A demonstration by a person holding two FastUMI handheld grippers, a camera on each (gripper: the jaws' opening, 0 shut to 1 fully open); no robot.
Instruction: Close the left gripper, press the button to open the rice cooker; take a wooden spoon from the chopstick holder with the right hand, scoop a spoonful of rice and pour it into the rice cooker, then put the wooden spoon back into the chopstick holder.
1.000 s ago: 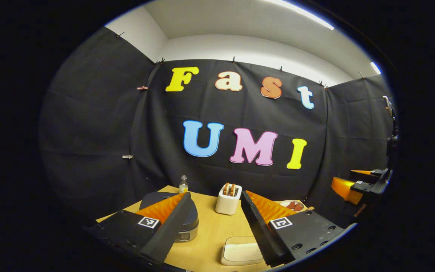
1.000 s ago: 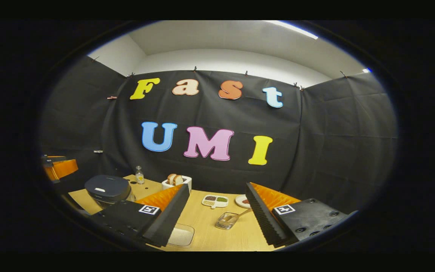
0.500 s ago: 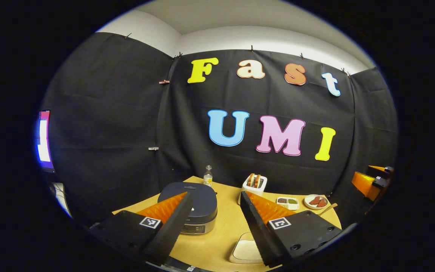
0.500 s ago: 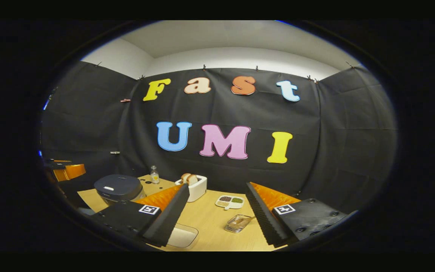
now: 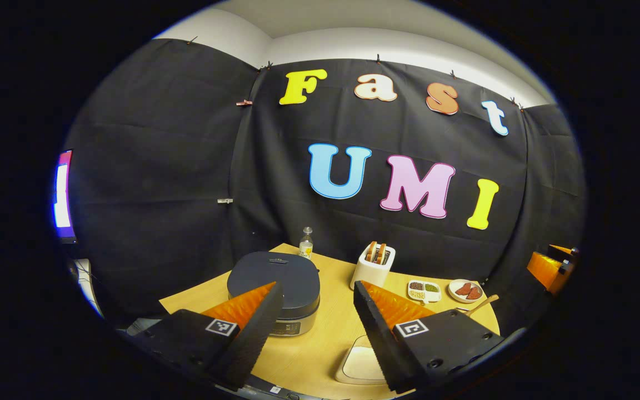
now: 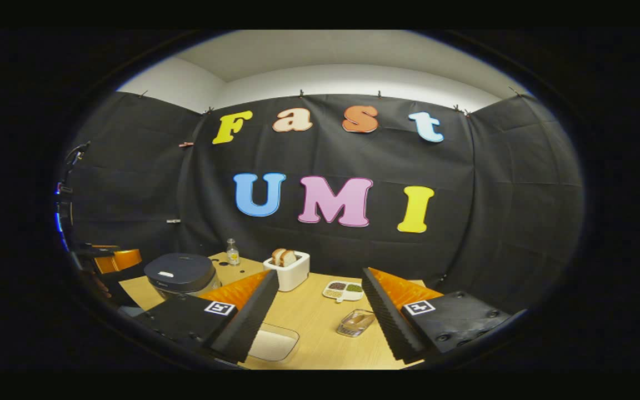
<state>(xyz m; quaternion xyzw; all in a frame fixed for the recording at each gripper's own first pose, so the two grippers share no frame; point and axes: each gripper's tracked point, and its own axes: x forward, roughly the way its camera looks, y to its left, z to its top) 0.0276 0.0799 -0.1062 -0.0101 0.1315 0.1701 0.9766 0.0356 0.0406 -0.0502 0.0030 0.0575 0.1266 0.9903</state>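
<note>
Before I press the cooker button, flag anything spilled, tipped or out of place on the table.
Nothing stands out. The rice cooker sits shut and level, the toaster and small bottle stand upright, and no spill shows on the table.

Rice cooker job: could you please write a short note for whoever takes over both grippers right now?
Left hand-held gripper: open, holding nothing, above the table's near edge, pointed at the rice cooker.
Right hand-held gripper: open, holding nothing.
Rice cooker lid is down. Wooden spoon lies in its clear holder, right of the rice tray.
Done: nothing.
Left: close left gripper, press button, scoop, pour, return spoon.
</note>
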